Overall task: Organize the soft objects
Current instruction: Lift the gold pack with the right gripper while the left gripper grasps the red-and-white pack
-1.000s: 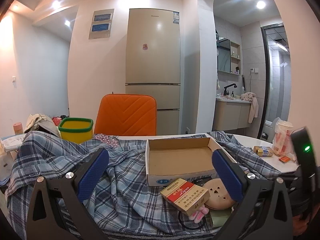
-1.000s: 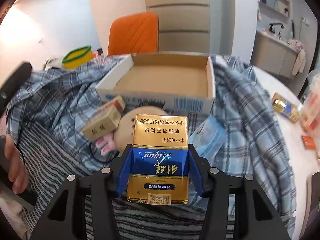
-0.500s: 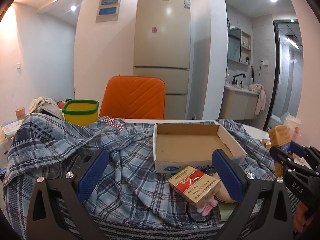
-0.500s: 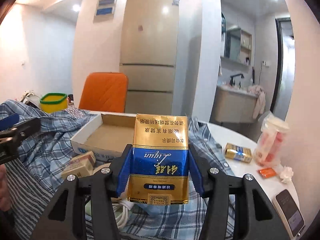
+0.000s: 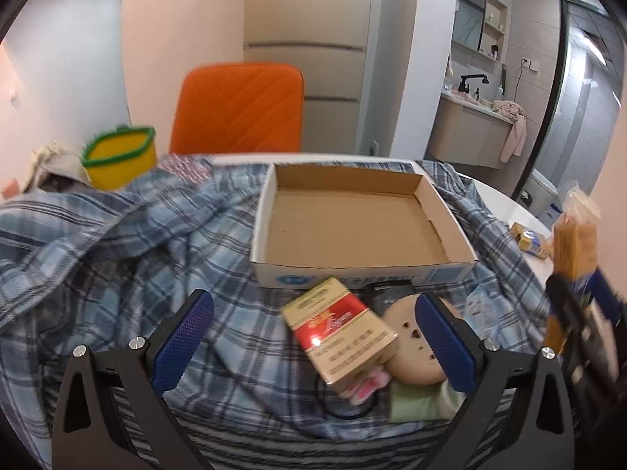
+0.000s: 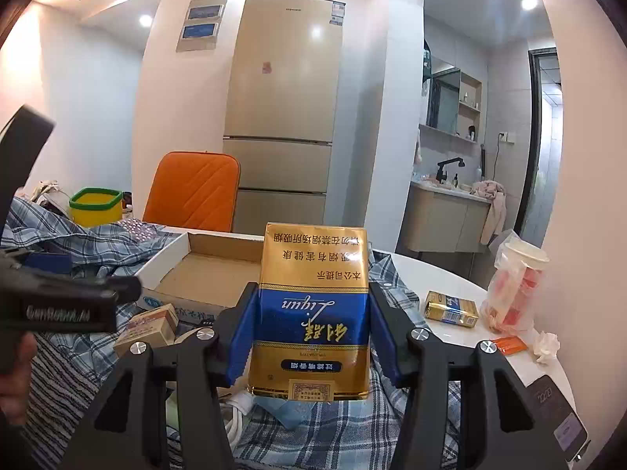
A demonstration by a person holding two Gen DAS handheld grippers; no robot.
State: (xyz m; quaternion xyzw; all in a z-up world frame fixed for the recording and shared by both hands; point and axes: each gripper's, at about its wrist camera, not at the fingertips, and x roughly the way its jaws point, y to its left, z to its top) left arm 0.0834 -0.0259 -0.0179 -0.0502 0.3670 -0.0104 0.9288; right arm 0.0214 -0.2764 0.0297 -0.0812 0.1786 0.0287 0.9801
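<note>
Right tongs (image 6: 313,329) clenched on a gold-and-blue pack (image 6: 313,309), blue pads pressed flat to its two sides, print upside down to the camera, pack held off the surface and upright. Lower edge of the pack hiding whatever lies straight beneath.

Left tongs (image 5: 313,342) released – pads wide apart, nothing between them but air, hanging above a red-and-cream pack (image 5: 341,333) that lies tilted on the plaid cloth (image 5: 117,250). Under that pack, only partly showing: a tan round disc (image 5: 407,348) with small holes, something pink (image 5: 368,385), a pale green piece (image 5: 415,405), a black loop of cord (image 5: 345,411). Too covered to name with any certainty.

Just behind, an open cardboard box (image 5: 352,219) sitting on the cloth, nothing in it. Cloth rumpled across most of the white surface (image 6: 443,286), near part turning to a striped fabric cut off by the frame.

In the left view, motion blur throughout; right tongs and gold pack smeared at the right edge. In the right view, left tongs a dark blurred bar at far left, a fingertip (image 6: 15,356) barely in frame.

On the bare surface to the right – a second gold pack (image 6: 450,307) lying flat, a plastic-wrapped cup (image 6: 517,286), an orange slip (image 6: 509,344), a crumpled tissue (image 6: 548,346), a phone (image 6: 560,419) cut off at the corner. Yellow green-rimmed tub (image 6: 96,205) and orange chair (image 6: 196,192) beyond.
</note>
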